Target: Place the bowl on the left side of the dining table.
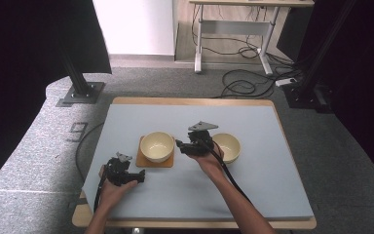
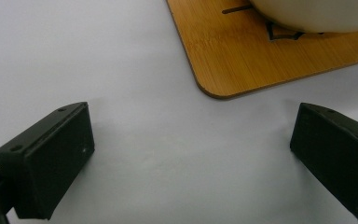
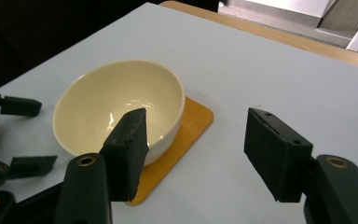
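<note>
A cream bowl (image 1: 157, 146) sits on a square wooden coaster (image 1: 143, 161) near the table's middle. A second cream bowl (image 1: 229, 145) rests directly on the grey mat to its right. My left gripper (image 1: 140, 176) lies low at the coaster's near left corner (image 2: 214, 84), jaws wide apart and empty (image 2: 191, 154). Between the two bowls my right gripper (image 1: 179, 144) hovers, open and holding nothing (image 3: 196, 154), pointing at the bowl on the coaster (image 3: 121, 107). The left gripper's jaws appear at the left edge of the right gripper view (image 3: 21, 135).
The grey mat (image 1: 195, 187) covers a wooden table (image 1: 190, 101). On the floor beyond it lie cables (image 1: 246, 83), a black stand base (image 1: 80, 92) at the left and desk legs (image 1: 198, 46) at the back.
</note>
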The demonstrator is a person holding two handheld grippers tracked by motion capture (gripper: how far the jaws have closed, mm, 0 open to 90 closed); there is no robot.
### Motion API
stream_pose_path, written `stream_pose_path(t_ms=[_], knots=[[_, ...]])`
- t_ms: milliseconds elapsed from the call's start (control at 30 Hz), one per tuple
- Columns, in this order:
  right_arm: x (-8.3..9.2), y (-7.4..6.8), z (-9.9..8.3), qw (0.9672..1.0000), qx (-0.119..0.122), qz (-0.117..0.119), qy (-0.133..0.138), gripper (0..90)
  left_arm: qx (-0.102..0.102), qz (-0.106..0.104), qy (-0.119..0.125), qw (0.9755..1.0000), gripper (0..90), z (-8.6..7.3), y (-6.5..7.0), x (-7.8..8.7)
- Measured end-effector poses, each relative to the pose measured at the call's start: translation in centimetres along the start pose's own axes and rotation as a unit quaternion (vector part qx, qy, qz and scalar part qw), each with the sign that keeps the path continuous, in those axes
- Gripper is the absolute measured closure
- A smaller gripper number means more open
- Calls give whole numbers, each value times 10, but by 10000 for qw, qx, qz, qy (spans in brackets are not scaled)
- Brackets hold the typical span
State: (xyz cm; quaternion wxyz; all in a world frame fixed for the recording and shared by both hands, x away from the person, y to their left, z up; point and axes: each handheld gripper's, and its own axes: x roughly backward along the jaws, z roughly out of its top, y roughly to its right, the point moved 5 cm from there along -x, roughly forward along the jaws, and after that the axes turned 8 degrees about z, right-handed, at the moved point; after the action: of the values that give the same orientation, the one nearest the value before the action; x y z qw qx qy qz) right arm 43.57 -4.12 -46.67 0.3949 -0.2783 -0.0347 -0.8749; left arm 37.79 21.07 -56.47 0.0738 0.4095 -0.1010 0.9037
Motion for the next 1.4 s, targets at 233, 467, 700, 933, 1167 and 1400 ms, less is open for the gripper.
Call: stream_pose_path(t_ms=[233,467,700,933,1167,1400], knots=[[18,11,-11,9998,71,-188,7,382,4,6,10,10000,0,0,0,0],[39,24,-21,9995,-14,-296,98,381,5,10,14,10000,0,0,0,0],[63,33,-29,9989,-1,-415,195,385,10,14,24,10000,0,0,0,0],[85,41,-38,9982,-18,-498,336,382,14,15,27,10000,0,0,0,0],[108,53,-52,9961,-87,-736,476,382,19,18,28,10000,0,0,0,0],[131,63,-70,9947,-109,-880,513,376,20,20,29,10000,0,-1,0,0]])
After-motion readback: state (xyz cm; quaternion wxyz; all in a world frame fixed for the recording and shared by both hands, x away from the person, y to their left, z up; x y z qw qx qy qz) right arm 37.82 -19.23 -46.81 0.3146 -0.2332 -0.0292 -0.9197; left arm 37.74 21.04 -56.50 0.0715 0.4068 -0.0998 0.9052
